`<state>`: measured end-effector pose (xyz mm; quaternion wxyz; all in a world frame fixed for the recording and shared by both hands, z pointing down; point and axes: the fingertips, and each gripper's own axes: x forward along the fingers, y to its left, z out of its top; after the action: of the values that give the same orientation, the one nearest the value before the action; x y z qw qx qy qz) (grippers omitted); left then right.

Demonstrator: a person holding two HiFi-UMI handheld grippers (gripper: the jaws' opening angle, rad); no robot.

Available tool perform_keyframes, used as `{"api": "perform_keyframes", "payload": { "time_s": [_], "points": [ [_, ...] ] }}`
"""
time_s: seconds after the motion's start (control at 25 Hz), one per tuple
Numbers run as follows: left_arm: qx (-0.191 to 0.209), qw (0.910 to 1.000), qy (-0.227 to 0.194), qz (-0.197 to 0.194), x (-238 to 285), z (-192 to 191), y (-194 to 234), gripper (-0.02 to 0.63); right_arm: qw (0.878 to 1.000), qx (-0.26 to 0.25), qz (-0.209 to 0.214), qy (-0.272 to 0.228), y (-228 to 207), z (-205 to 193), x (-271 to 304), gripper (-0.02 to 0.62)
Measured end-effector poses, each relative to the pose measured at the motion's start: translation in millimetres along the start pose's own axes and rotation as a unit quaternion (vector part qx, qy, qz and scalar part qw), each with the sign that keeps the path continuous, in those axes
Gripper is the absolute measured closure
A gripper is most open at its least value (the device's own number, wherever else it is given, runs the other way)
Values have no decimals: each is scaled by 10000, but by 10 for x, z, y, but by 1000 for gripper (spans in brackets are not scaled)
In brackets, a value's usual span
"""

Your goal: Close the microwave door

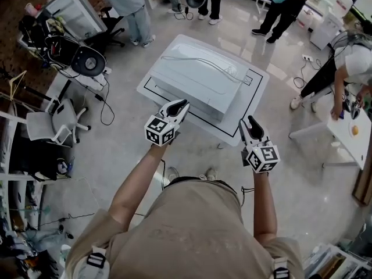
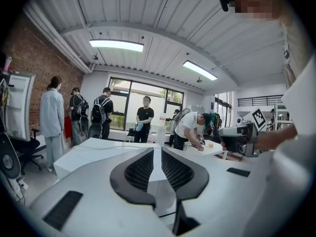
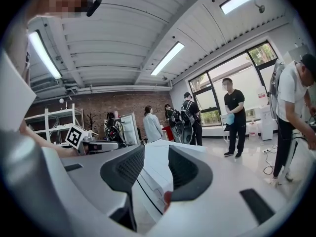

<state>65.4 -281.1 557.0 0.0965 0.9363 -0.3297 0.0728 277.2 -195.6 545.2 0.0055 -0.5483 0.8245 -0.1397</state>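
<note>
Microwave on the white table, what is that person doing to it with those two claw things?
A person stands facing the white microwave on its white table, with a claw in each hand. The left claw is held out by the microwave's near edge, its jaws a slit apart. The right claw is off to the side, jaws wider. Both are empty, and neither is pushing anything yet. From above, I can't tell how the door stands.

Ahead of me, what seems to be the microwave [image 1: 197,77] sits on a low table [image 1: 256,92]. My left gripper [image 1: 177,108] is at its near edge, my right gripper [image 1: 249,124] further right. A chair [image 1: 52,124] stands far left.
</note>
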Motion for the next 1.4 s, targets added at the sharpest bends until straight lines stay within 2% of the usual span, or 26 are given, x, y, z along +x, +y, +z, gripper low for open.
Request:
{"api": "perform_keyframes", "payload": {
  "time_s": [0.2,0.36,0.92,1.4],
  "points": [
    [263,9994,-216,-77,-374,312,211,568,9997,13,-211,-124,185,64,126,439],
    [230,9993,-295,-59,-634,346,436,568,9993,-75,-306,-187,397,105,221,439],
    [-91,9993,-366,-24,-1105,160,1081,568,9963,-446,-734,-103,731,-116,557,439],
    [-243,9994,-257,-29,-1233,-44,1292,568,9942,-661,-846,68,937,-289,723,439]
  ]
}}
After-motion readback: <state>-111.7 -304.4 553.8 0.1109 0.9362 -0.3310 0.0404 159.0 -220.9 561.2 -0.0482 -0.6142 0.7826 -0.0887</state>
